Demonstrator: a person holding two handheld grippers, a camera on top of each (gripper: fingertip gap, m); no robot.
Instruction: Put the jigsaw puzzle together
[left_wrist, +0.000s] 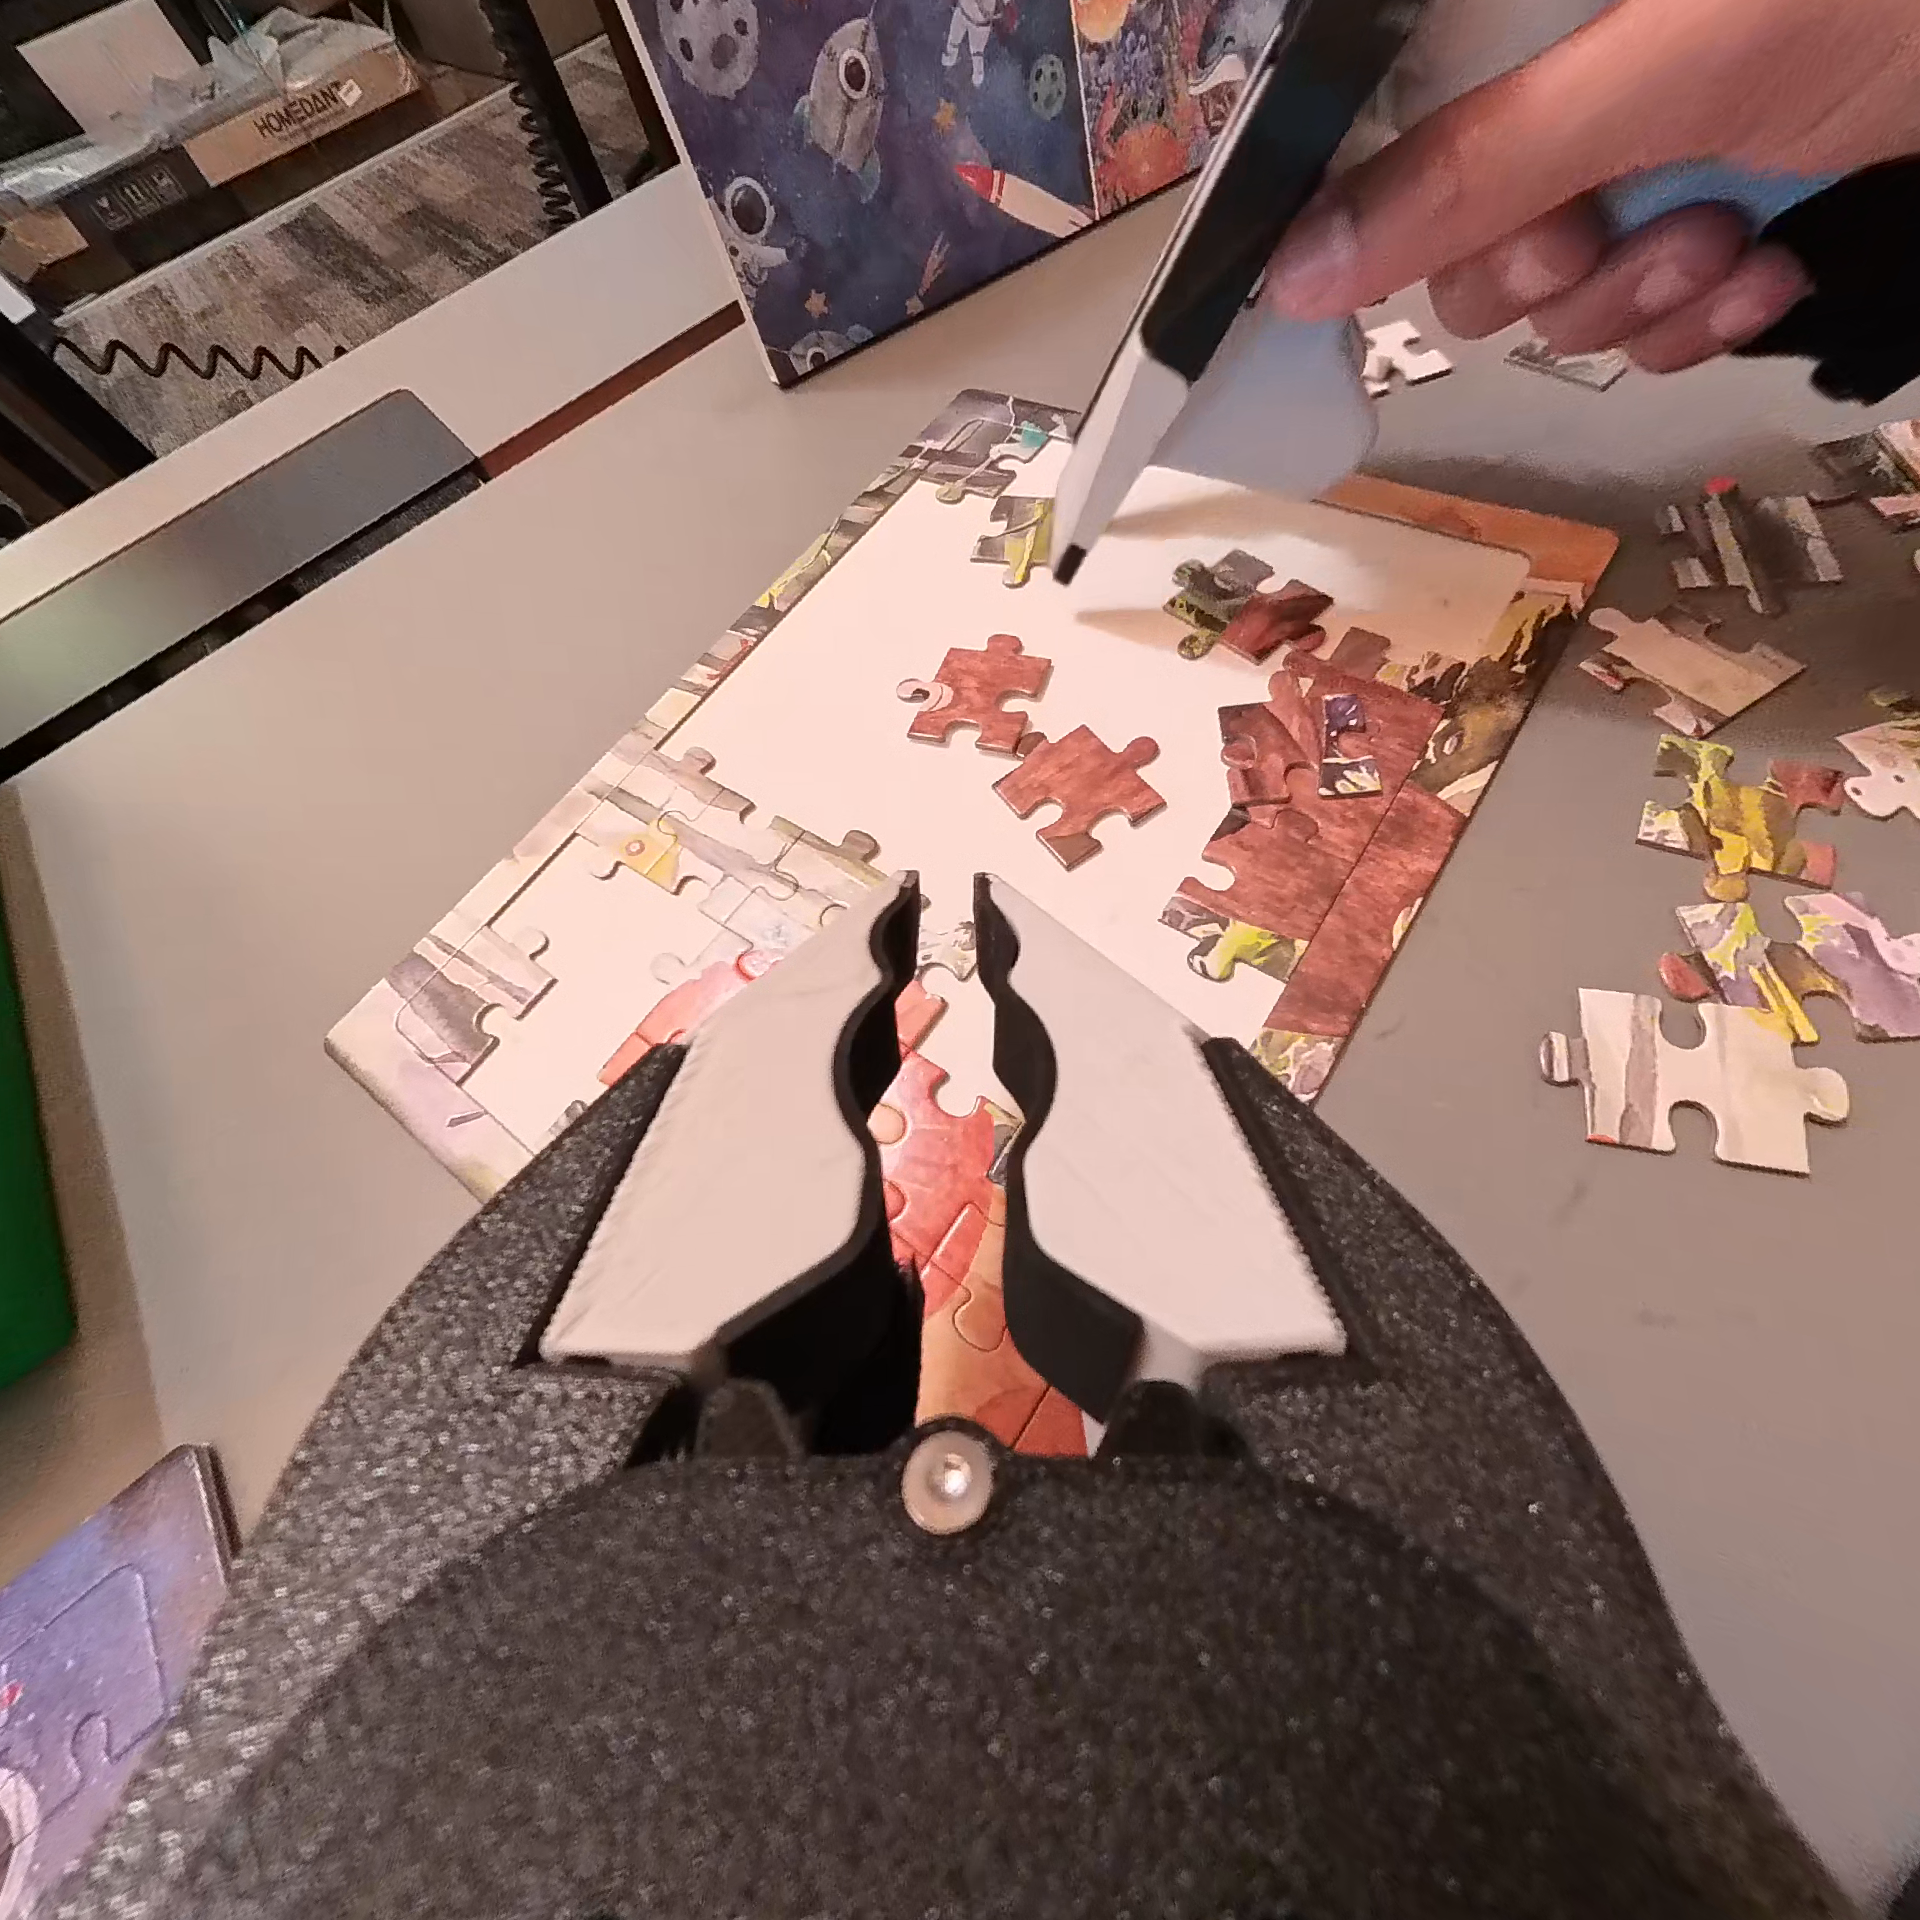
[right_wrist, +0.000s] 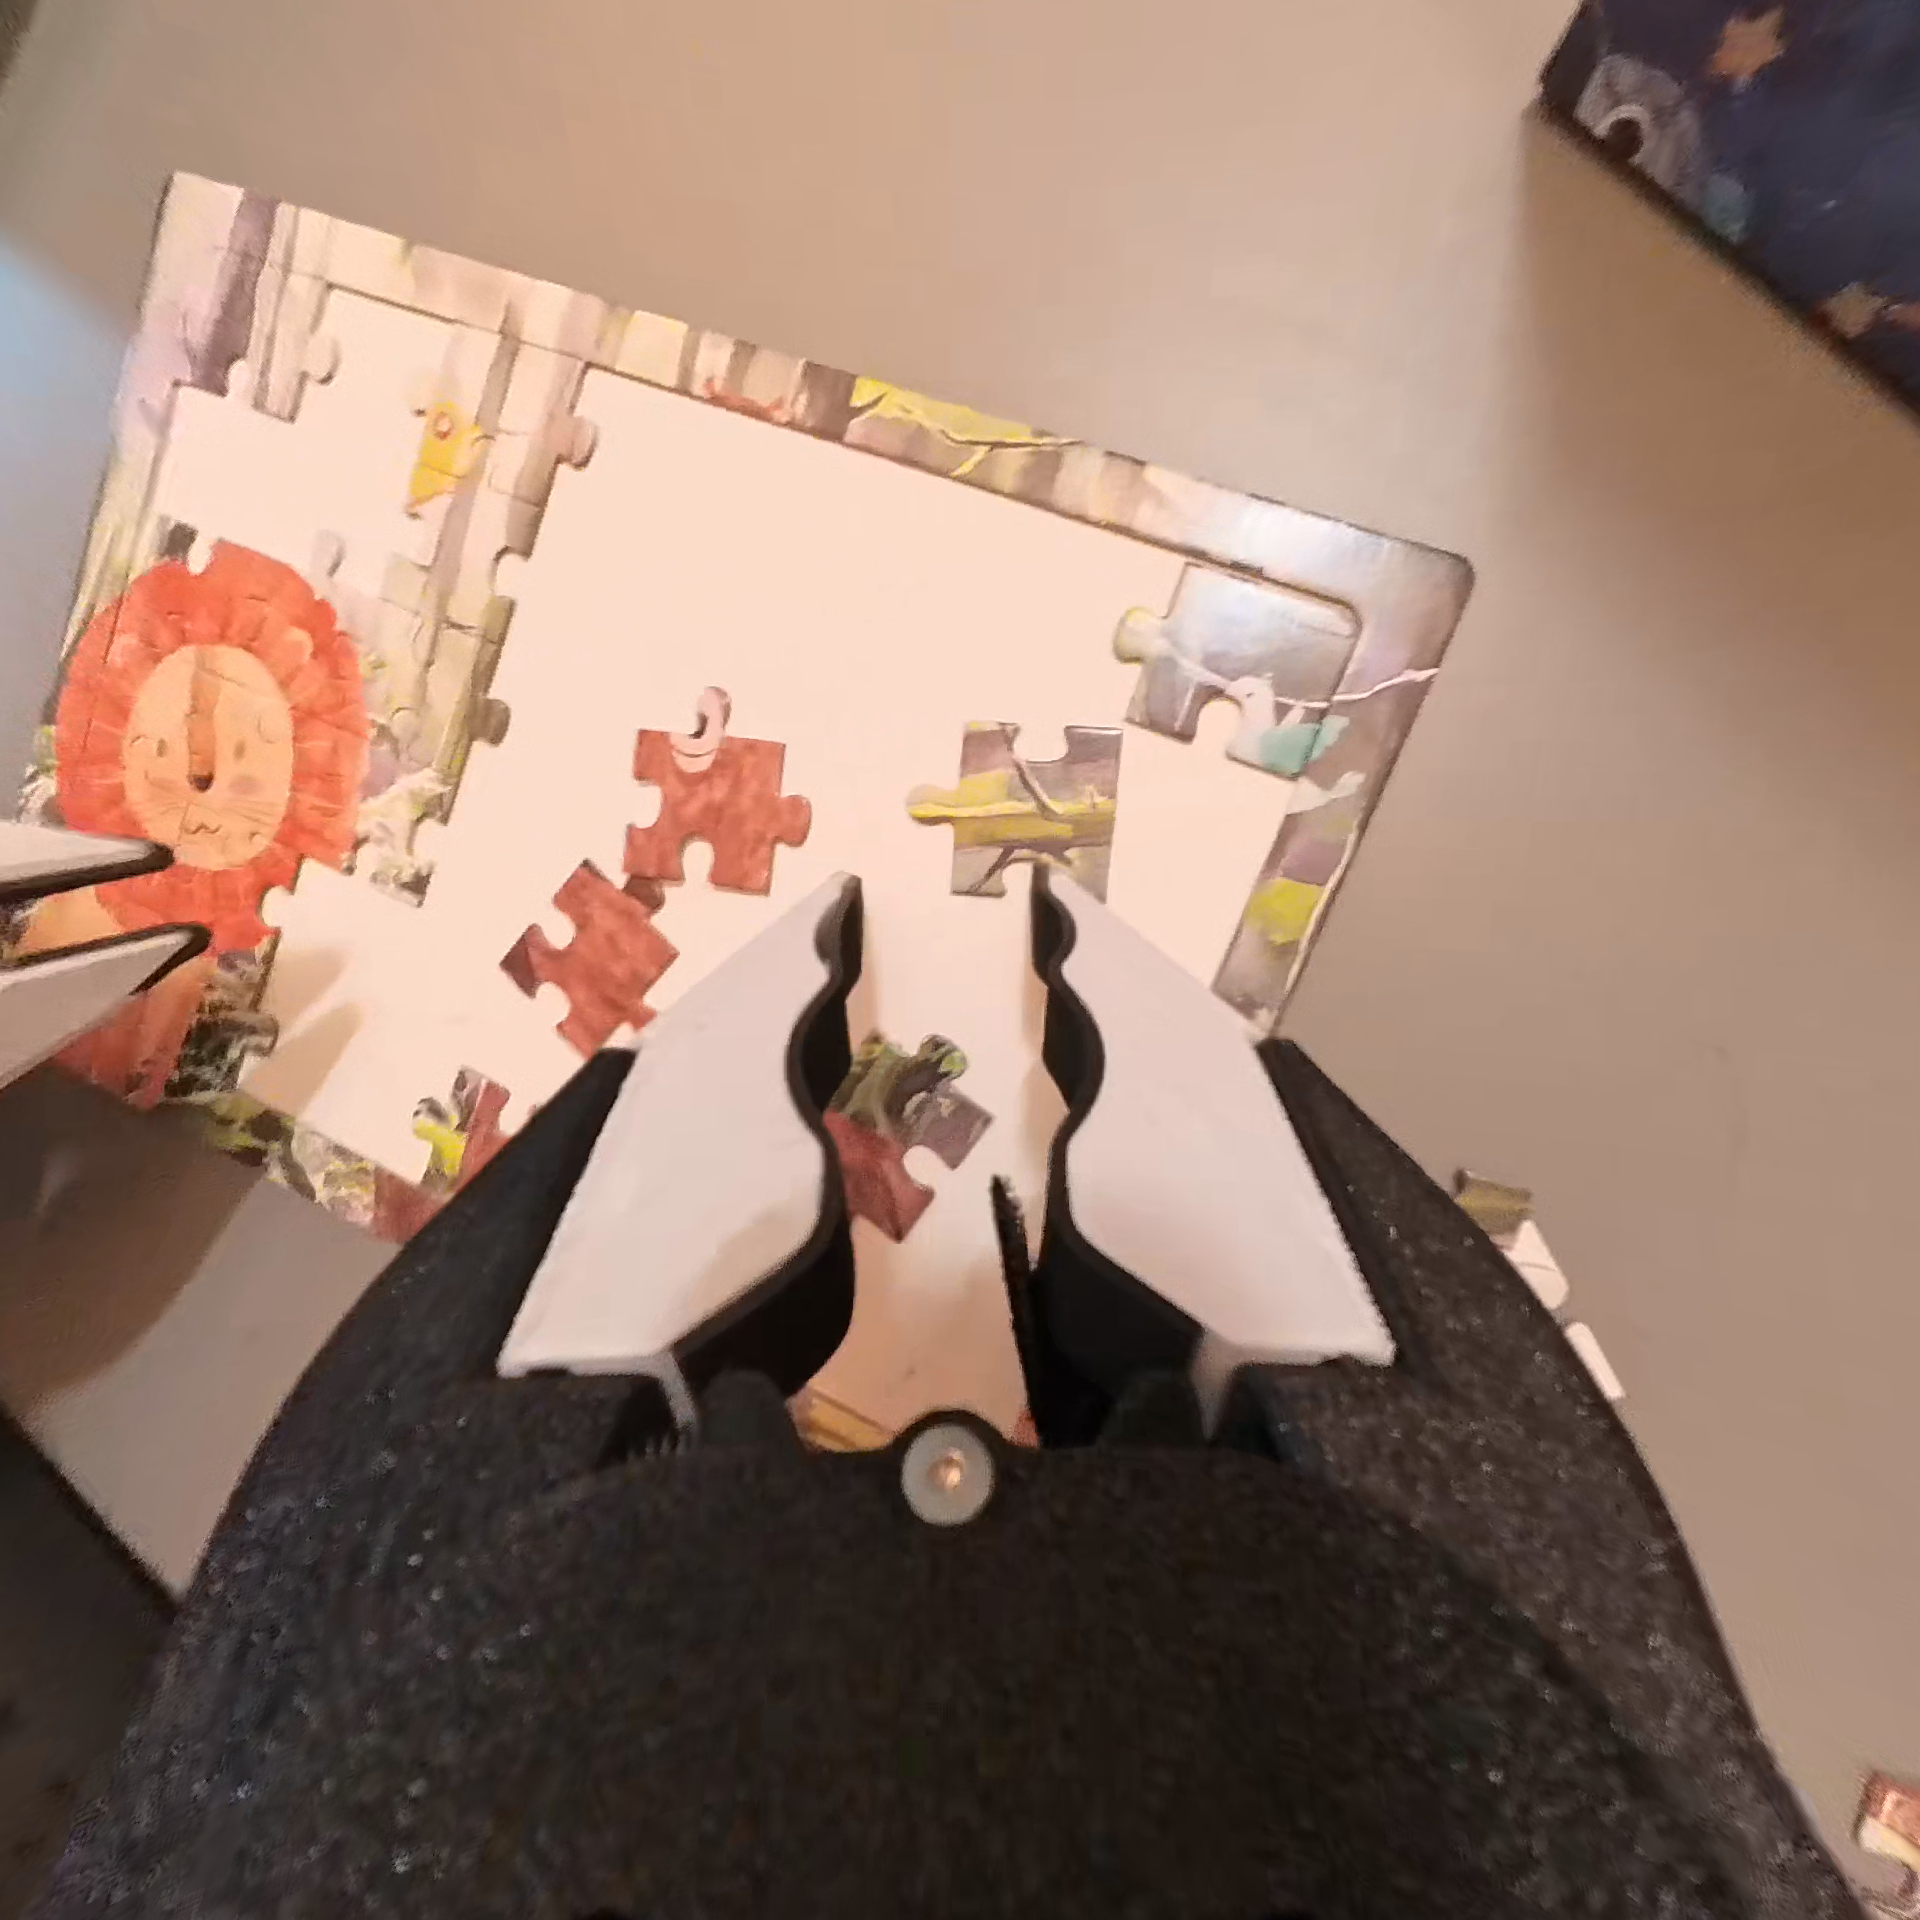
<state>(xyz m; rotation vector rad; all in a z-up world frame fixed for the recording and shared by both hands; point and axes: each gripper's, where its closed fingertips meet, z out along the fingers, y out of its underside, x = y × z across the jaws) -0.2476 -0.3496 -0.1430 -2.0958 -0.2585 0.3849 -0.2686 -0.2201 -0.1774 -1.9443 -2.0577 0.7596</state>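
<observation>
Your left gripper (left_wrist: 945, 894) hangs nearly closed and empty over the lion corner of the puzzle tray (right_wrist: 1382, 582) on the grey table (left_wrist: 416, 727). Farther in, two loose red-brown pieces (left_wrist: 1039, 738) lie on bare white board. Your right gripper (right_wrist: 945, 904) hovers part-open, empty.

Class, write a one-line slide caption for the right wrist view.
Open right tongs hover over a half-finished lion puzzle board, two loose brown pieces lying inside.

Puzzle tray (left_wrist: 582, 862) flat on desk (left_wrist: 312, 790), two loose pcs (left_wrist: 1034, 743) lying inside tray mid, scattered pcs (left_wrist: 1725, 935) on desk right of tray, box (left_wrist: 894, 156) upright behind tray
</observation>
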